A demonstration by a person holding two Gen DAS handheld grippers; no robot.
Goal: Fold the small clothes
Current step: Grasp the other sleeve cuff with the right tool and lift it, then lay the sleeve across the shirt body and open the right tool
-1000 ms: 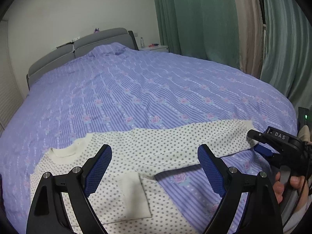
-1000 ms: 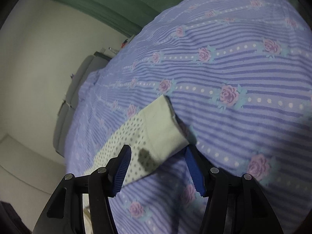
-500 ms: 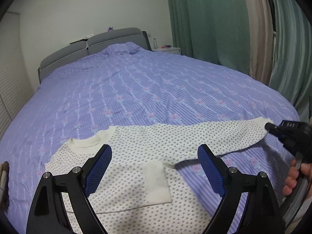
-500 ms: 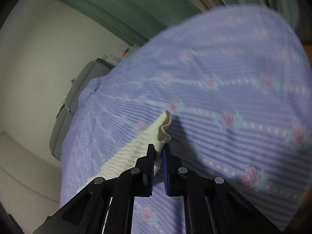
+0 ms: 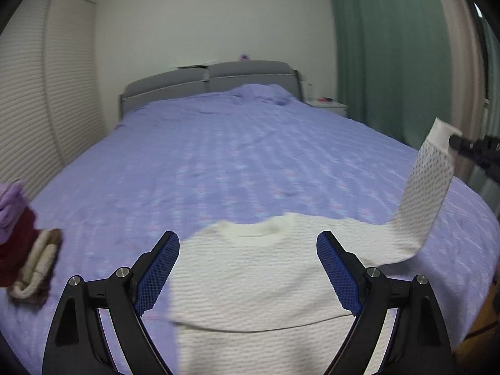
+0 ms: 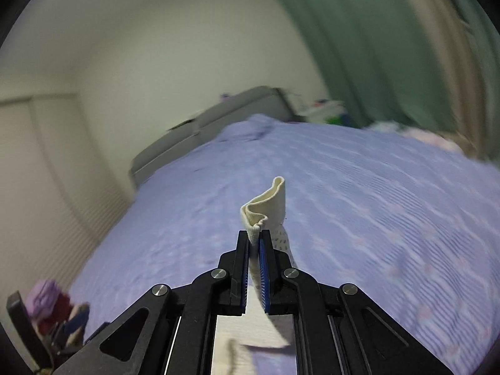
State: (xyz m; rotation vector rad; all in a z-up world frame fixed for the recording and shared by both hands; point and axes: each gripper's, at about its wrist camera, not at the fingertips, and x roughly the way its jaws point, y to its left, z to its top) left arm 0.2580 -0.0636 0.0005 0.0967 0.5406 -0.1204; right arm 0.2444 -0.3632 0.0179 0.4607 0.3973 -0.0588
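Both views are smeared by motion, so the bedspread (image 5: pixel 250 168) pattern and the small items on the nightstand (image 5: pixel 328 106) are hard to make out, and no writing can be read. One white dotted top (image 5: pixel 265 284) lies on the near part of the bed, its lower hem cut off by the frame edge. The left gripper (image 5: pixel 248 268) hovers above it with jaws spread wide, gripping nothing. The right gripper (image 6: pixel 254 240) is clamped tight on one sleeve cuff (image 6: pixel 265 206), lifting that sleeve (image 5: pixel 425 193) off the bed. One pile of folded clothes (image 5: pixel 22 243) sits at the left, partly cropped.
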